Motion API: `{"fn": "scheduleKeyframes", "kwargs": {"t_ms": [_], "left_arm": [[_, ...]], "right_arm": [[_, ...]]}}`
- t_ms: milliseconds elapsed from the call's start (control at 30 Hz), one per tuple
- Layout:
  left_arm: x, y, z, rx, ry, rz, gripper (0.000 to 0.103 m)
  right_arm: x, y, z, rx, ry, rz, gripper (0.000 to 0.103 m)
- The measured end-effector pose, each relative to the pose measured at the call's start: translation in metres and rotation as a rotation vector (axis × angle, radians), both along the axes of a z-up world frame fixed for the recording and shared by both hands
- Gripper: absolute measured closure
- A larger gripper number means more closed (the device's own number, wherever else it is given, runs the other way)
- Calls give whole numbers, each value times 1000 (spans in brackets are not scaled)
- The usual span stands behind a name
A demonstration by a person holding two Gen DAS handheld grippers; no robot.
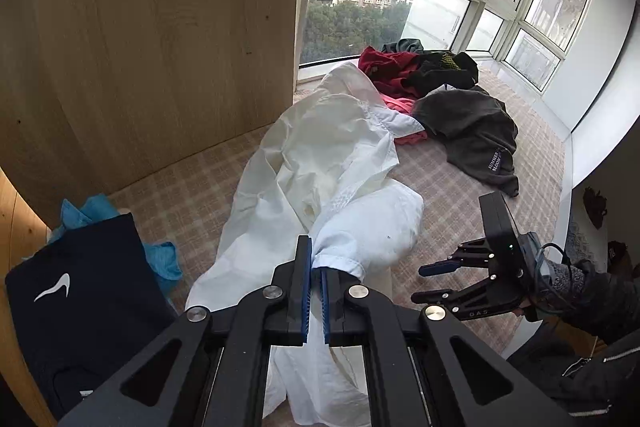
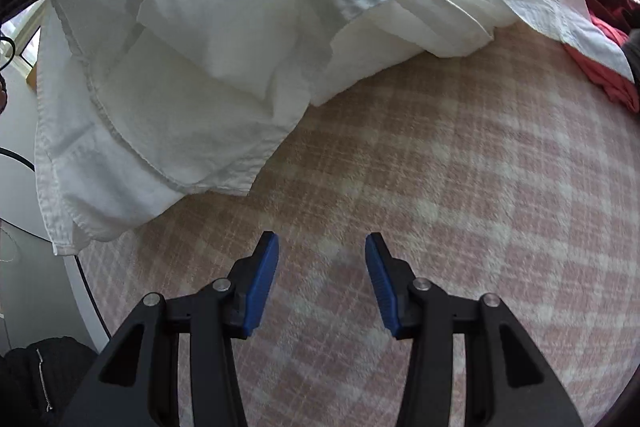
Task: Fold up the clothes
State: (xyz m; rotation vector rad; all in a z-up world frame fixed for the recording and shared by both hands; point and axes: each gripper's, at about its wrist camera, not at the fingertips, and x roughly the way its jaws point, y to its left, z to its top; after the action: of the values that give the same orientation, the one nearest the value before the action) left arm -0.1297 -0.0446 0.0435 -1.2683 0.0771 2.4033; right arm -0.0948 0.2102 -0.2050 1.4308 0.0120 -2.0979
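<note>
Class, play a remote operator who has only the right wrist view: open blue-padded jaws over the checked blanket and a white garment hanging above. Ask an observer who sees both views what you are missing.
Operator: Why is the white garment raised?
Observer: The left gripper is shut on a bunched edge of it.
Operator: What lies left of it?
Observer: A folded dark top with a white logo, resting on blue cloth.
Operator: Is anything still to fold?
Observer: Yes, a dark grey garment and red clothes lie unfolded near the window.
</note>
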Motion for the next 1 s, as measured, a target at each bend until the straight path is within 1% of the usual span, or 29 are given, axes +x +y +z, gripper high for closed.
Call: {"fn": "scheduleKeyframes", "kwargs": {"t_ms": [33,67,167,233,267,300,367,400,433,467,500,633,700,867,900,967,1000], "left_arm": [[-1,-1,5,-7,7,0,100],[-2,-2,9,-14,13,1,100],[-4,-4,12,-31,16,6,100],[-4,-6,10,-41,14,9,100],[-5,-7,9,-43,12,12,100],[-5,-9,7,-43,9,18,100],[-7,-13,2,-46,2,26,100],[-7,-15,-1,-46,-4,27,100],[-6,-16,-4,-38,-15,22,100],[-6,-17,-7,-31,-25,16,100],[-4,-17,-10,-27,-34,11,100],[4,-13,-21,-45,-52,-9,100],[10,-9,-26,-61,-58,-21,100],[26,4,-39,-91,-84,-71,100],[29,7,-42,-95,-91,-82,100],[36,13,-47,-102,-104,-104,96],[38,16,-50,-107,-111,-114,96]], "right_arm": [[-6,-5,2,-17,7,1,58],[-13,-8,4,-55,-5,1,58],[-32,-1,12,-243,-50,-31,58],[-45,3,13,-302,-58,-59,57],[-52,3,12,-325,-62,-69,53],[-59,3,9,-345,-75,-82,53],[-69,4,4,-438,-129,-84,54],[-68,4,6,-435,-130,-73,62],[-67,5,8,-432,-131,-62,72],[-67,5,10,-429,-132,-51,93],[-66,6,12,-426,-133,-40,96],[-44,24,17,-443,-155,1,99],[-18,33,22,-454,-153,20,100],[35,68,42,-500,-212,45,100],[41,75,39,-493,-228,37,100],[55,90,34,-479,-258,22,100],[58,93,27,-389,-237,1,98]]}}
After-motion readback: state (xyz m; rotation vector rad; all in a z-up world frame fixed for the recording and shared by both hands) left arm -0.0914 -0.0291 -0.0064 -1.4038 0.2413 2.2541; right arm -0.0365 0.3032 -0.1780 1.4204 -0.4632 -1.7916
